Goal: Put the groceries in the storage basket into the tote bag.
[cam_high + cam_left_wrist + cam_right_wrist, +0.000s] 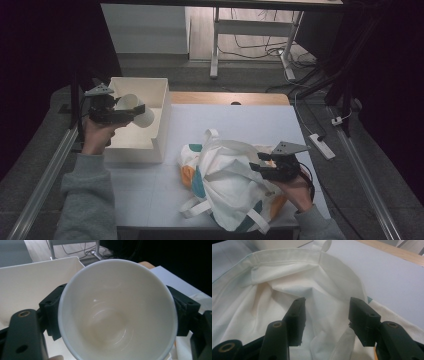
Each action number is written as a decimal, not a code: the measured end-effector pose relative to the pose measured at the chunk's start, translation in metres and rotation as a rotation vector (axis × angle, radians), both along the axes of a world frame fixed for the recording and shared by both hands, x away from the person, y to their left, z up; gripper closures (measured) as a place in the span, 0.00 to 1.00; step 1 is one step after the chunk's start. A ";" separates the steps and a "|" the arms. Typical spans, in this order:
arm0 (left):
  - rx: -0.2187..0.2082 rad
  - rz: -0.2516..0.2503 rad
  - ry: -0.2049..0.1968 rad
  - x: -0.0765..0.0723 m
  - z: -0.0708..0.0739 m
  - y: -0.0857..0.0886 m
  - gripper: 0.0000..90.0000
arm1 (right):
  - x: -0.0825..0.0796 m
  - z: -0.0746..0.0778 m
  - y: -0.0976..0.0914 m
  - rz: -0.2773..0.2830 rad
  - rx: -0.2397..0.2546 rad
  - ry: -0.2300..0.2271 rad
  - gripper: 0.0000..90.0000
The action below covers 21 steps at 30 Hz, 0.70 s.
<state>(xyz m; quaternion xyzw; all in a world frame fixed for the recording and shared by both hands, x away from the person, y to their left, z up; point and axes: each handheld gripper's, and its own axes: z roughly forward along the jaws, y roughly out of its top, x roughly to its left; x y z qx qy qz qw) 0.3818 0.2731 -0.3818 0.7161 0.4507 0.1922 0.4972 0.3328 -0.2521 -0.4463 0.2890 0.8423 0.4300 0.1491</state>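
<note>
One smooth round cup [117, 312] clamped; creased cloth bag [230, 185].

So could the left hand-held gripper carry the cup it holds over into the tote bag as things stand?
Probably yes. The left hand-held gripper grips the white cup above the white box, clear of its walls. The tote bag lies beside the box, and the right hand-held gripper sits at its mouth, jaws apart.
</note>
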 end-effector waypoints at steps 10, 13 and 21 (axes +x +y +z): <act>-0.025 -0.095 -0.061 -0.013 0.015 -0.023 0.22 | 0.000 0.000 0.001 0.001 0.009 0.002 0.53; -0.029 -0.128 -0.080 -0.017 0.019 -0.032 0.22 | -0.001 0.000 0.000 -0.001 0.015 -0.010 0.53; -0.064 -0.219 -0.082 -0.021 0.022 -0.048 0.21 | -0.001 0.002 -0.001 -0.005 0.032 -0.026 0.53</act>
